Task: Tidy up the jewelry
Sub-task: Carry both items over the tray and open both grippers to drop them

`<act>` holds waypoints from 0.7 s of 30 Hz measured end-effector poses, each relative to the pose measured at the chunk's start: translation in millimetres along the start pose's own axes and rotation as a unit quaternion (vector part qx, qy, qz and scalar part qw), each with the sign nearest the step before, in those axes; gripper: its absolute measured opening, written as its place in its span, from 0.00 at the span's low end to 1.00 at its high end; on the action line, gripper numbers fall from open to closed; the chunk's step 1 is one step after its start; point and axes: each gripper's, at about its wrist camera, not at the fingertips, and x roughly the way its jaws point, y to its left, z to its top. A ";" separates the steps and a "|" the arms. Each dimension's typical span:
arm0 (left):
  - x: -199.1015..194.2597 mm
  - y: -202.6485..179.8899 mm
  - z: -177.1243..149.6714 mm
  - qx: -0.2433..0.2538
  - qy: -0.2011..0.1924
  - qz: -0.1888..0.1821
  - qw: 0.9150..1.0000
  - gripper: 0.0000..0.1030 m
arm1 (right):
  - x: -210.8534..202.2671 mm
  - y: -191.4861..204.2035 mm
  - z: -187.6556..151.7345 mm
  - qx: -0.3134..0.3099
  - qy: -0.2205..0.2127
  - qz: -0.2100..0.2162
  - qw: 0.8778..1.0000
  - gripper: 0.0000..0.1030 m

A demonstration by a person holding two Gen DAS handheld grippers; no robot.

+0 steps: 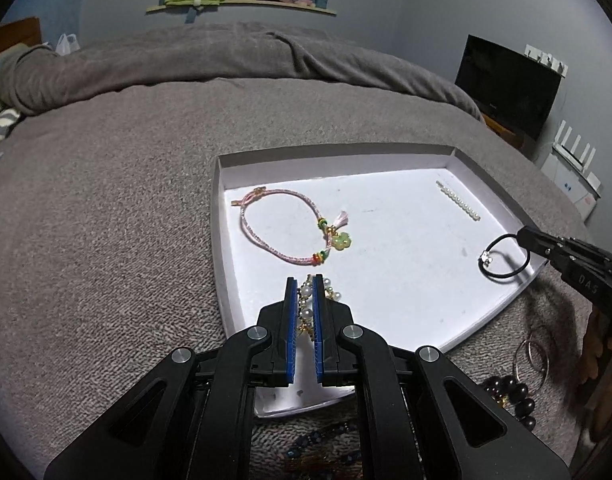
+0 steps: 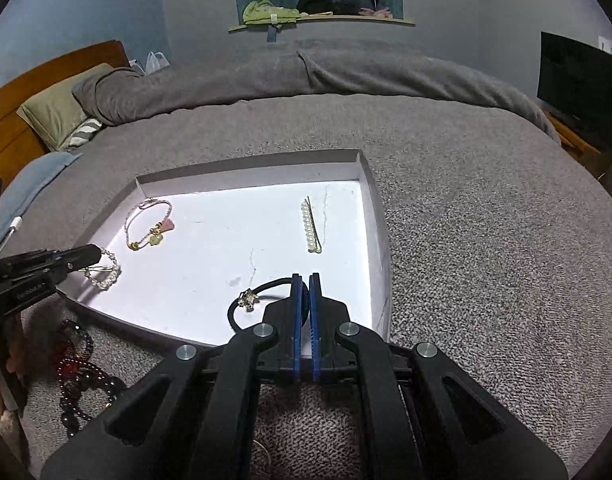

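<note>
A white shallow box (image 1: 222,216) (image 2: 375,216) lies on the grey bed. My left gripper (image 1: 304,282) is shut on a pearl bracelet (image 1: 306,312) over the box's near left corner; it also shows in the right wrist view (image 2: 106,276). My right gripper (image 2: 304,280) is shut on a black hair tie (image 2: 246,300) with a small charm, over the box's near right part; the hair tie also shows in the left wrist view (image 1: 501,256). In the box lie a pink cord bracelet (image 1: 290,232) (image 2: 150,224) and a pearl hair clip (image 1: 457,200) (image 2: 311,228).
Dark bead bracelets (image 2: 78,372) (image 1: 509,396) and metal hoops (image 1: 531,356) lie on the blanket before the box. A folded grey duvet (image 1: 226,56) and pillows (image 2: 54,116) are at the bed's far side. A black screen (image 1: 509,84) stands at the right.
</note>
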 end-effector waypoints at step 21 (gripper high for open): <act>3.6 -1.5 -1.6 0.022 0.008 0.019 1.000 0.08 | 5.5 -4.9 -1.8 -0.013 0.004 -0.053 0.998 0.03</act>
